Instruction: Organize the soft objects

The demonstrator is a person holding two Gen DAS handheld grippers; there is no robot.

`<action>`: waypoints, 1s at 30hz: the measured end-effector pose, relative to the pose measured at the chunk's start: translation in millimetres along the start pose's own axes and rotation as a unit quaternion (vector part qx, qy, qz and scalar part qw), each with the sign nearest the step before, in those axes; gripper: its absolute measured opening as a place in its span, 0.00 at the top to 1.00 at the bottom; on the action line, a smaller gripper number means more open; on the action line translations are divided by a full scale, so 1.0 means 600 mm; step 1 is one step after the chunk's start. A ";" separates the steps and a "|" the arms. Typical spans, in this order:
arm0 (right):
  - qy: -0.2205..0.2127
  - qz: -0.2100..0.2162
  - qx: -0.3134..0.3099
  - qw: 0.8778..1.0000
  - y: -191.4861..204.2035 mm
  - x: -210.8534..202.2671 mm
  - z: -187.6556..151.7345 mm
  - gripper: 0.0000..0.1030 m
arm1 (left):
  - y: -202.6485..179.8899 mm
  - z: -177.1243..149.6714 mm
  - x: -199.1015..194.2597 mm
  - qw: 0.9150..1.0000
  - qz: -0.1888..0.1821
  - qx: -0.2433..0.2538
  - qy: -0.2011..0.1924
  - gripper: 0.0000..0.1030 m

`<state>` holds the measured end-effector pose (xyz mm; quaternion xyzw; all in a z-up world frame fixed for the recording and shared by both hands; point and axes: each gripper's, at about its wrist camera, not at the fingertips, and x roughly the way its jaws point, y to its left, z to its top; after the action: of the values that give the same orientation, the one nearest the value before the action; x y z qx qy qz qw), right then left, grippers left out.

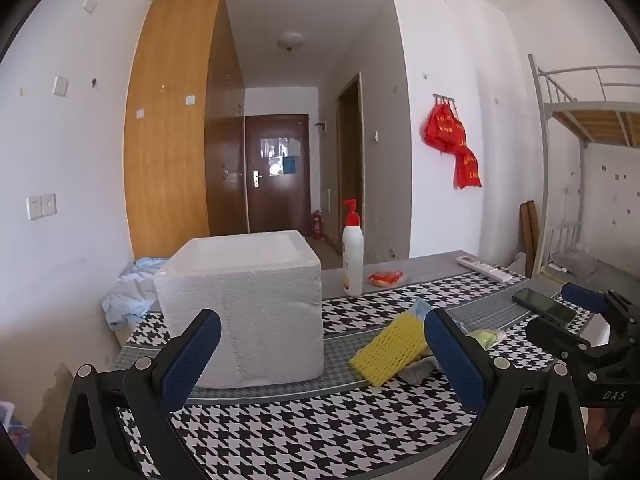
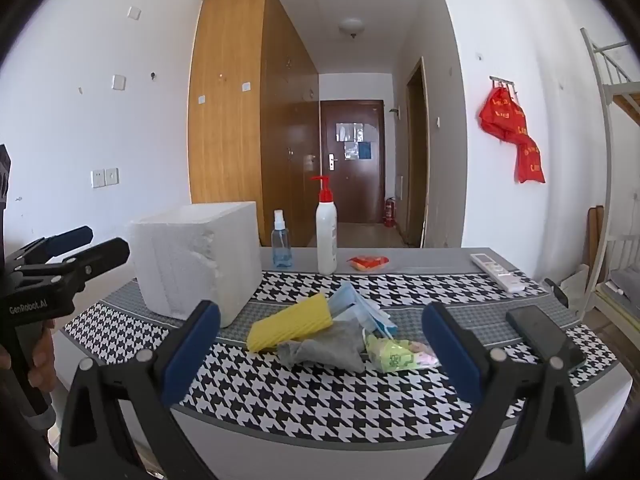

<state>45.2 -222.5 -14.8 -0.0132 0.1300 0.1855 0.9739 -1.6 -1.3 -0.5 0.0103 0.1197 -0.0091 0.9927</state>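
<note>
My left gripper [image 1: 322, 346] and my right gripper [image 2: 320, 340] both stood with jaws spread wide and nothing between the pads, hovering over the near edge of the houndstooth cloth [image 2: 320, 396]. Just beyond them lay the soft pile, all touching: a yellow foam sleeve [image 2: 290, 322], a grey sock [image 2: 328, 346], a blue face mask [image 2: 358, 306] and a green packet [image 2: 394, 356], with a dark phone [image 2: 544, 330] to their right. Further back stood the white foam box [image 2: 196, 256] at the left, then a spray bottle [image 2: 281, 242], a pump bottle [image 2: 326, 236], a red wrapper [image 2: 368, 262] and a remote [image 2: 496, 270] along the far edge.
</note>
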 end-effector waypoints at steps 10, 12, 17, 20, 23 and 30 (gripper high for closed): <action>-0.002 -0.002 -0.003 1.000 0.002 0.002 -0.001 0.01 | 0.002 0.000 0.001 1.000 -0.001 -0.005 0.003 0.01; -0.002 0.000 -0.003 1.000 0.003 0.003 -0.001 0.01 | 0.001 0.000 0.002 1.000 0.000 -0.004 0.003 0.01; -0.003 -0.002 -0.006 1.000 0.003 0.004 -0.003 0.01 | 0.001 -0.002 0.004 1.000 -0.001 -0.003 0.004 0.01; -0.003 -0.002 -0.008 1.000 0.004 0.003 -0.004 0.01 | 0.002 -0.001 0.004 1.000 0.000 -0.005 0.005 0.01; -0.002 -0.002 -0.008 1.000 0.003 0.003 -0.004 0.01 | 0.001 0.000 0.004 1.000 0.000 -0.004 0.006 0.01; -0.001 -0.003 -0.007 1.000 0.000 0.005 -0.002 0.01 | 0.003 0.001 0.010 1.000 0.000 -0.011 0.010 0.01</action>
<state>47.7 -221.3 -16.8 -0.0202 0.1273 0.1838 0.9745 4.2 0.7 -1.2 -0.0005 0.1295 -0.0073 0.9916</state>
